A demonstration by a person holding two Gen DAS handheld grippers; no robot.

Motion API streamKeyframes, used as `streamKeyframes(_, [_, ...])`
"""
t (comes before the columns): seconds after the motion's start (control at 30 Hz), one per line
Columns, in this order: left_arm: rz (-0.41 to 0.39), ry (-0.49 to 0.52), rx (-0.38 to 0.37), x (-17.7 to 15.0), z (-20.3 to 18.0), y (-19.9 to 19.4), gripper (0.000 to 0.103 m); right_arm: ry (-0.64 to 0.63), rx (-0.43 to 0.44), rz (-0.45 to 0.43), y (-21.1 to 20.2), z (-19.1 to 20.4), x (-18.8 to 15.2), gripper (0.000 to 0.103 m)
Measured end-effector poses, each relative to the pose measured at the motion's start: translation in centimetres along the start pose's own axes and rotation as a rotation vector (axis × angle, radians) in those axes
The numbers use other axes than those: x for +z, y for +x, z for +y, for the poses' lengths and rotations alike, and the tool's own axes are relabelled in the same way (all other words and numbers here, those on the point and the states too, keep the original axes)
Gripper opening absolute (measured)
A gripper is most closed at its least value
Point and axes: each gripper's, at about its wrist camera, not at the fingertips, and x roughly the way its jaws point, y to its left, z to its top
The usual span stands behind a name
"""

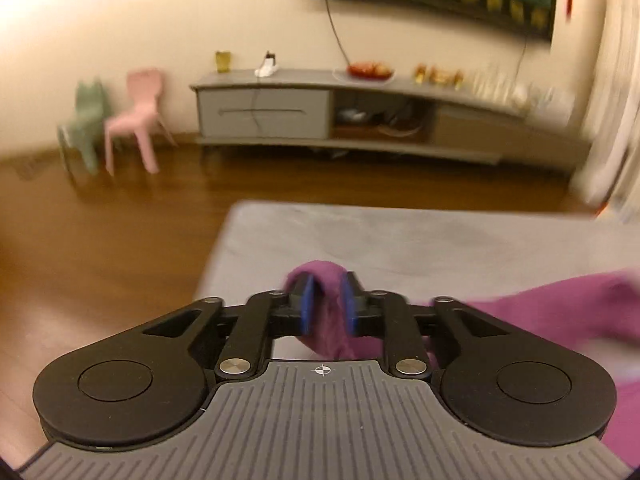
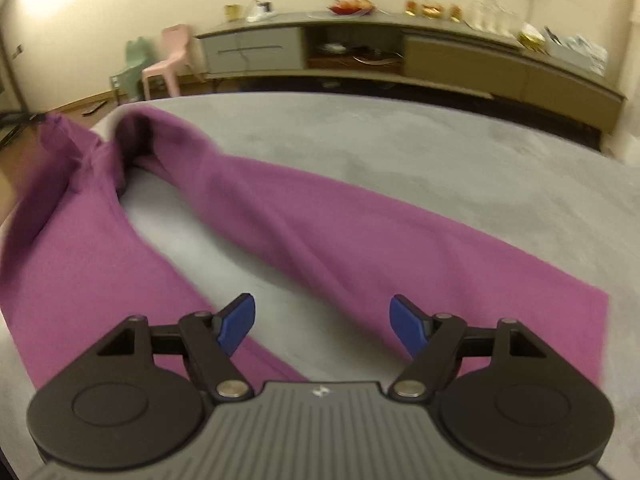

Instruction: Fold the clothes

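The left gripper (image 1: 328, 304) has its blue pads clamped on a bunched fold of the purple garment (image 1: 560, 312), lifted above the near left corner of the grey surface (image 1: 400, 240). From the right wrist view, the garment (image 2: 320, 232) spreads in two long limbs across the grey surface (image 2: 440, 152), rising at far left. The right gripper (image 2: 322, 324) hovers with its fingers wide apart, holding nothing, over the near gap between both limbs. A grey TV cabinet (image 1: 340, 112) and a pink chair (image 1: 136, 116) stand far behind.
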Motion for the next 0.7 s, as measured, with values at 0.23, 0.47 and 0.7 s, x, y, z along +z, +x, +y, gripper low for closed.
streamKeyframes(0.23, [0.076,-0.125,-0.032,-6.2,-3.0,-0.8,0.04,0.078,-0.093,-0.034,0.8,-3.2,-0.7,0.076])
streamKeyframes(0.47, [0.155,0.112,0.109,-7.9,-12.8,2.7,0.055,0.102,-0.032,-0.019,0.8,-1.5,-3.9,0.077])
streamKeyframes(0.7, [0.243,0.018,0.158,-8.9,-12.9,8.4,0.063,0.09,0.009,-0.011,0.6,0.3,-5.0,0.078])
